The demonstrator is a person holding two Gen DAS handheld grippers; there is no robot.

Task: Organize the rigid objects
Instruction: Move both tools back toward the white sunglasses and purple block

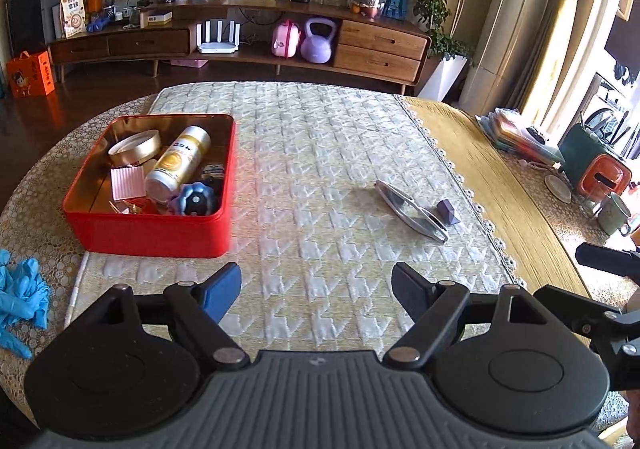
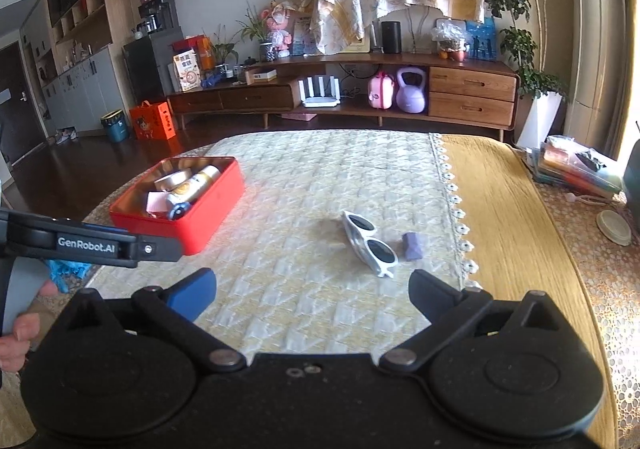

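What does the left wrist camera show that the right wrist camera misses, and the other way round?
Only the left wrist view shows the blue gloves spread out clearly at the table's left edge, and the green mug at far right.

Only the right wrist view shows the sunglasses' dark lenses face-on, the teal bin on the floor, and the side of the left gripper.

Both show the red tin holding the gold can, the white sunglasses beside the purple block, and open, empty grippers.

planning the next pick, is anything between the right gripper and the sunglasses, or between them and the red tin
Nothing visible blocks either path. The right gripper is open, with only bare quilted mat between it and the white sunglasses. The small purple block lies beside them on the far right. The mat toward the red tin is bare.
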